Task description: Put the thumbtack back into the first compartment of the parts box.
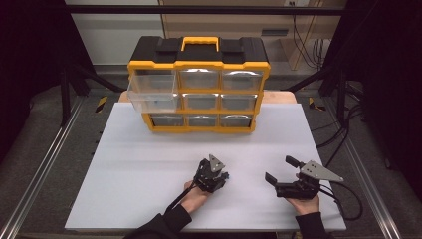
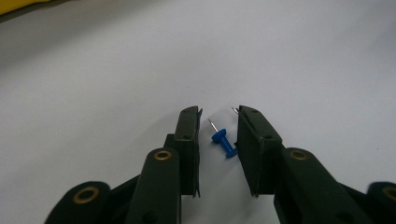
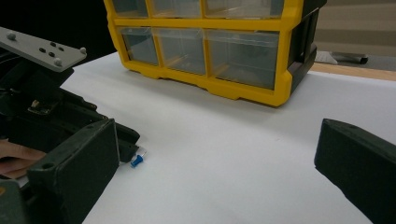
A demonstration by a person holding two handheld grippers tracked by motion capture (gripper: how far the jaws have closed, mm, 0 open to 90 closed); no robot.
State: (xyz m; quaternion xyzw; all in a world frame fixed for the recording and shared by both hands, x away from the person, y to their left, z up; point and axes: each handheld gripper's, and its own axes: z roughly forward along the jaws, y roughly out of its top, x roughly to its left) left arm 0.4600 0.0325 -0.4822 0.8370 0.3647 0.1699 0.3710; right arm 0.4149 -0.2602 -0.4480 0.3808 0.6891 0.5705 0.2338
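Currently the blue push pin (image 2: 223, 142) lies on its side on the white table top (image 1: 149, 169), between the jaws of the left gripper (image 2: 218, 135), with its metal point aimed toward about 11 o'clock in the left gripper view. The jaws stand narrowly apart on either side of the pin; the right-hand jaw looks to be touching or nearly touching the pin's head, while a clear gap remains at the other jaw, so the pin is judged bracketed but not yet clamped or lifted. In the right gripper view the pin (image 3: 137, 159) rests on the table at the tip of the left gripper. Remaining work, as judged from the layout: close on the pin, lift it, and carry it toward the yellow drawer cabinet (image 1: 199, 89) at 12 o'clock, where the clear drawer (image 1: 152, 94) at the upper left is pulled out. The left gripper (image 1: 221, 175) is held low by the left hand (image 1: 195, 196), pointing toward roughly 2 o'clock. The right gripper (image 1: 281, 169) sits at 3 o'clock from it, well apart, jaws spread wide and holding nothing, held by the right hand (image 1: 304, 203) with jaws pointing toward about 10 o'clock.
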